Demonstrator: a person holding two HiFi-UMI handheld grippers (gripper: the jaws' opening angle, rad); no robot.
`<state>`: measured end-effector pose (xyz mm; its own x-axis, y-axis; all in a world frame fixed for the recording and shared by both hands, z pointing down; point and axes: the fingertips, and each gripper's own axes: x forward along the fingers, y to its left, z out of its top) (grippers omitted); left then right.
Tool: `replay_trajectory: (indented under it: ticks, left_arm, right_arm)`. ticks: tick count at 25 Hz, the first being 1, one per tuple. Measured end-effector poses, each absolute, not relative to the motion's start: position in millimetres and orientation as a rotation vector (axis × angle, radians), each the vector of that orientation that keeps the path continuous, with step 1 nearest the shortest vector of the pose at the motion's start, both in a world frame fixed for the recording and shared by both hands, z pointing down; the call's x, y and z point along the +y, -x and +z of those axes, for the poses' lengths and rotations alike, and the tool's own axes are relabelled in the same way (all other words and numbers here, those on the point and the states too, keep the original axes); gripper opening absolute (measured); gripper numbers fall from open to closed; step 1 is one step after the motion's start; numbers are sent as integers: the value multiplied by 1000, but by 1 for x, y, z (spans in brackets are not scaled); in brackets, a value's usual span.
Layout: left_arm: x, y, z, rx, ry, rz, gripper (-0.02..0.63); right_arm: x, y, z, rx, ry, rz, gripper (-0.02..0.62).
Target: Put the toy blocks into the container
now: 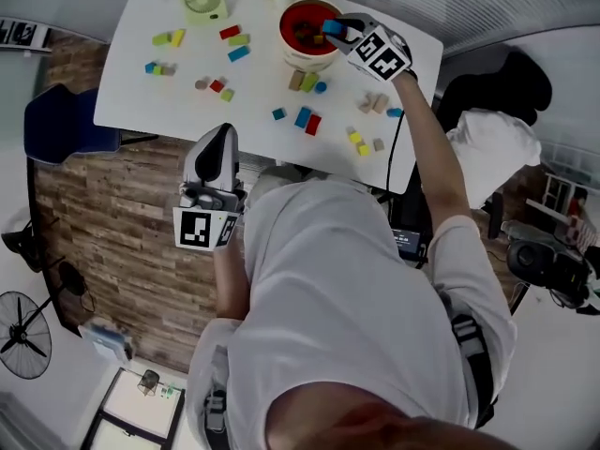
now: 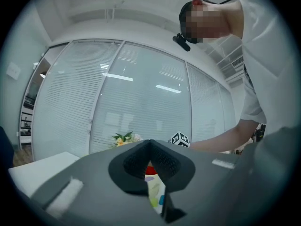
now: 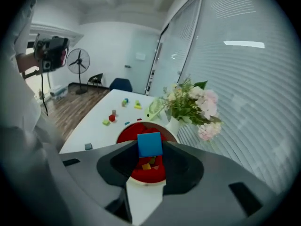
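1. Over the red bowl (image 1: 289,28) at the far side of the white table (image 1: 131,87), our right gripper (image 1: 343,34) hangs with its jaws clamped on a blue block (image 1: 332,28).
2. From the right gripper view we see that blue block (image 3: 150,143) held flat between the pads, directly above the bowl's mouth, with a few small blocks (image 3: 146,165) already lying inside.
3. Our left gripper (image 1: 221,135) is held back off the table, close to our body above the wooden floor (image 1: 103,223); its jaws are drawn together at the tips with nothing between them.
4. Loose blocks (image 1: 306,118) lie scattered across the tabletop on both sides of the bowl.
5. A pale green round object (image 1: 203,0) sits near the far edge, and a bunch of flowers (image 3: 193,102) stands just beside the bowl.
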<state>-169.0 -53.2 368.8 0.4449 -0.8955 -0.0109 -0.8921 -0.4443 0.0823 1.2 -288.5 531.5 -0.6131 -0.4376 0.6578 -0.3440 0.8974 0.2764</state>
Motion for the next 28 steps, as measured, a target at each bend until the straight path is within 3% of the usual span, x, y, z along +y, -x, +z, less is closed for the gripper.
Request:
replay_trajectory:
  ticks: [15, 18, 28]
  left_arm:
    - [14, 222, 378, -1929, -2361, -72, -2]
    - [12, 219, 375, -1915, -2384, -72, -2]
    - [-16, 185, 372, -1755, -2523, -44, -2]
  right_arm:
    - [-326, 41, 641, -1743, -116, -343, 165]
    - [-328, 42, 637, -1774, -139, -311, 233]
    - [-311, 24, 560, -2218, -412, -88, 235]
